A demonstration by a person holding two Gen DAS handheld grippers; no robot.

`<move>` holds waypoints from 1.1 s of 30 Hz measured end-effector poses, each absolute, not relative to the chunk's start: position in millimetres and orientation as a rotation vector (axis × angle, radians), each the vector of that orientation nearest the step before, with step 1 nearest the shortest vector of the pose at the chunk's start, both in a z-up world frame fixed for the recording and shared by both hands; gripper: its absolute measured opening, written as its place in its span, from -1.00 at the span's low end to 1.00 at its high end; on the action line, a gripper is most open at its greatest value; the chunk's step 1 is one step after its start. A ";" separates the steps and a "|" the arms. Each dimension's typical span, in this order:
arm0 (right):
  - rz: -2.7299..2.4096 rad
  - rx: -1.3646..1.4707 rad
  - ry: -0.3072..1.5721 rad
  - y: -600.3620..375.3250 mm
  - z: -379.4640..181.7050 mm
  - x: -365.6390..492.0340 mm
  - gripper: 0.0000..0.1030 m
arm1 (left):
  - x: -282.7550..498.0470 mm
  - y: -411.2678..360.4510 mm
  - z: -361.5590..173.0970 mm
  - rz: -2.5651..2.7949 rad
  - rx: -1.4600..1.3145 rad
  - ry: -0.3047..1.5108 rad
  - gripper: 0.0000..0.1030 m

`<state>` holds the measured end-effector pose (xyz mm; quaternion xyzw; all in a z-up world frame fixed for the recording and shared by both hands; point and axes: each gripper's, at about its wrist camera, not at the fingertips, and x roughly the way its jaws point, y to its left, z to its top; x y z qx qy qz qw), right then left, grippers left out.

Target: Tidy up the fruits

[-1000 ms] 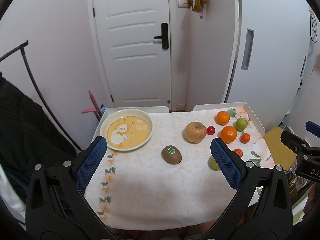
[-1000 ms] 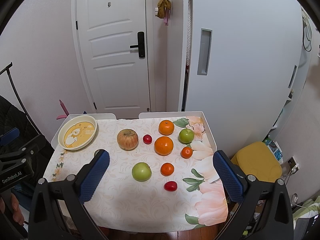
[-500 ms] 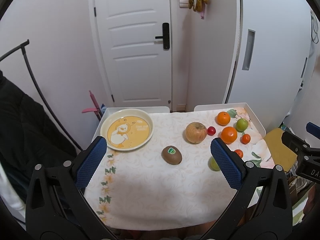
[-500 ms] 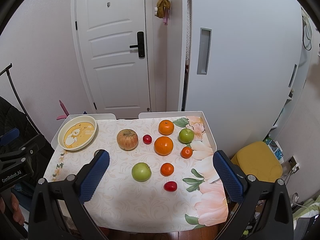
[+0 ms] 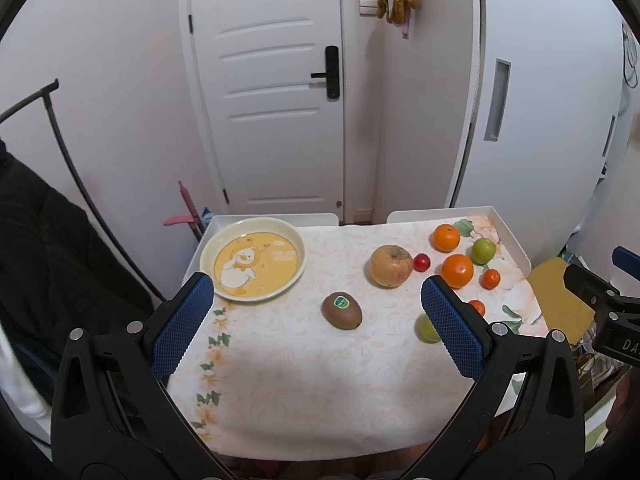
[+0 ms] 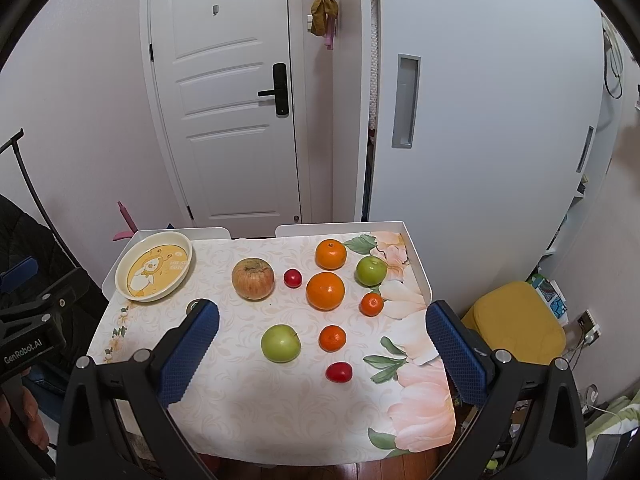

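Both hand-held grippers spread, empty; kiwi (image 5: 342,311) between left hand-held gripper (image 5: 316,320) fingers, ahead.

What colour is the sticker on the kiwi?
Green, on the brown kiwi; clearest in the left wrist view.

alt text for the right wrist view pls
The open right hand-held gripper hovers above a table of scattered fruit: a large apple, oranges, green apples and small red fruits. An empty yellow duck plate sits far left, before a white door.
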<state>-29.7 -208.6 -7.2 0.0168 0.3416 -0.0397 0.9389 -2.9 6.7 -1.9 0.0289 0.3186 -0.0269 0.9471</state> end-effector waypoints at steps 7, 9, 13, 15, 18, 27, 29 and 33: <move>-0.063 0.028 0.718 -209.2 -10.3 -29.0 1.00 | 5.7 6.2 -3.7 -0.061 0.040 0.673 1.00; -0.049 0.023 0.735 -211.5 -11.8 -27.2 1.00 | 7.3 4.3 -6.5 -0.046 0.045 0.678 1.00; -0.014 0.030 0.780 -224.8 -26.1 -13.8 1.00 | 11.6 -1.0 -15.4 -0.025 0.060 0.698 1.00; 0.007 0.034 0.801 -227.5 -31.8 -8.1 1.00 | 16.1 -2.8 -22.9 -0.031 0.068 0.724 1.00; 0.039 0.037 0.832 -228.1 -44.0 -1.8 1.00 | 21.0 -5.3 -37.0 -0.017 0.101 0.752 1.00; 0.085 0.051 0.901 -221.6 -90.0 10.1 1.00 | 53.9 3.1 -92.5 -0.107 0.189 0.833 1.00; 0.084 0.068 0.913 -219.6 -101.0 11.9 1.00 | 62.1 3.7 -103.4 -0.140 0.219 0.848 1.00; 0.054 0.084 0.938 -210.9 -120.2 17.0 1.00 | 79.9 6.9 -130.8 -0.246 0.277 0.883 1.00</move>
